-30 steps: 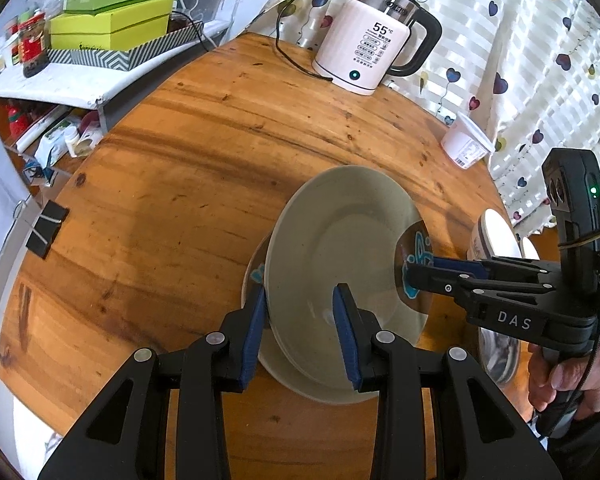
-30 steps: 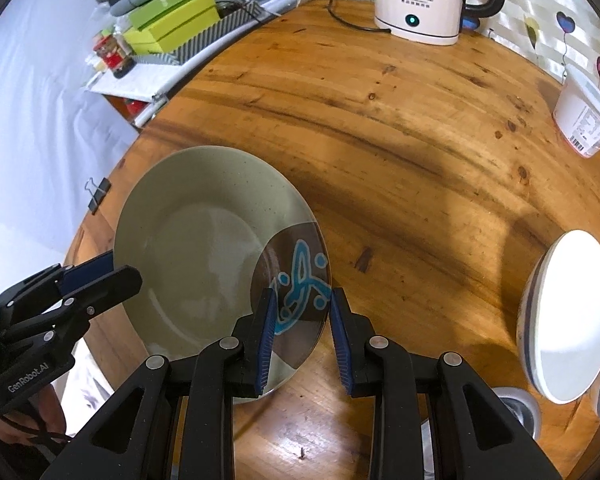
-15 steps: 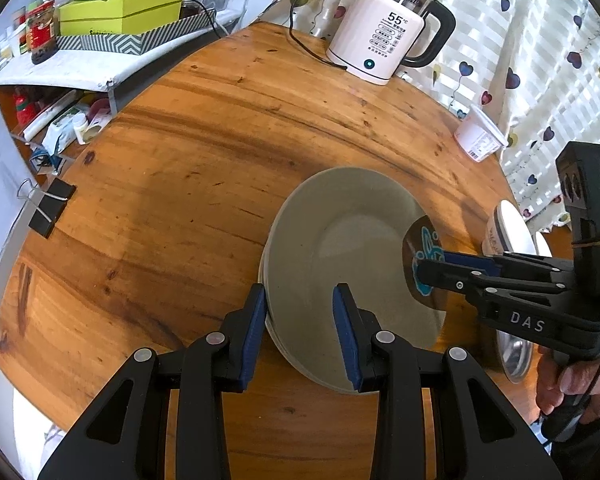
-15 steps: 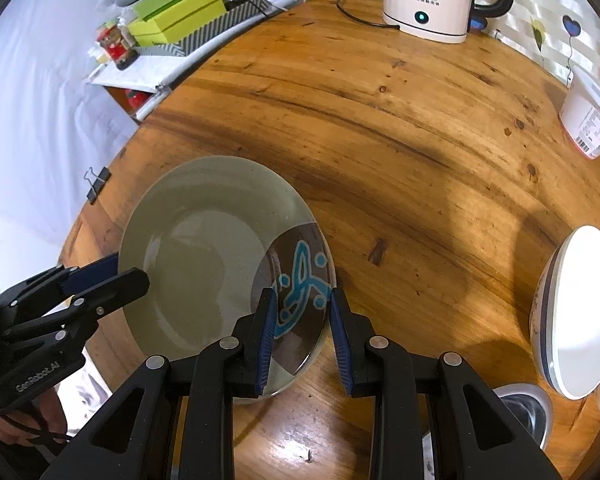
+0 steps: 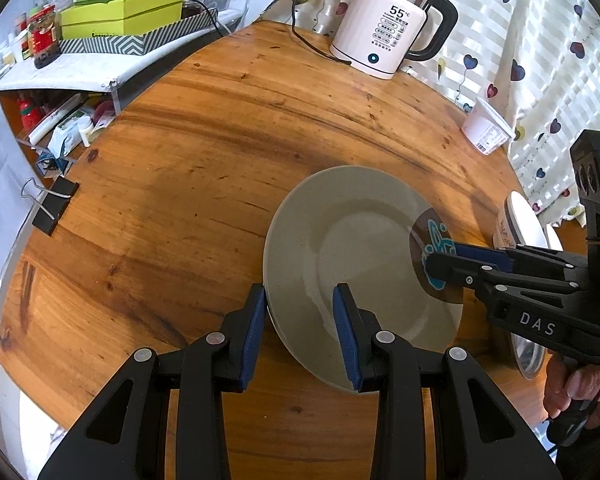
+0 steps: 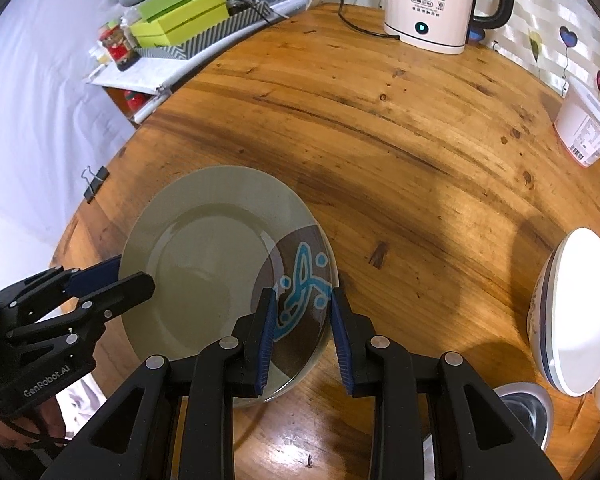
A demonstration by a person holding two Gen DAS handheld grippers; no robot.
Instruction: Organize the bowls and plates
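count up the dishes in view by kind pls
green plate: 1 in clear view, maybe another under it
white bowls: 2
steel bowl: 1
total: 4 for sure

A grey-green plate [image 6: 212,264] with a brown, blue-patterned patch is held tilted above the wooden table [image 6: 400,152].

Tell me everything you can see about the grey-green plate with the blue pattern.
The plate is round, glossy and ceramic-looking, grey-green with a brown patch bearing a blue figure at one edge. It is tilted above the wooden table. The left gripper clamps its plain rim, the right gripper the patterned rim.
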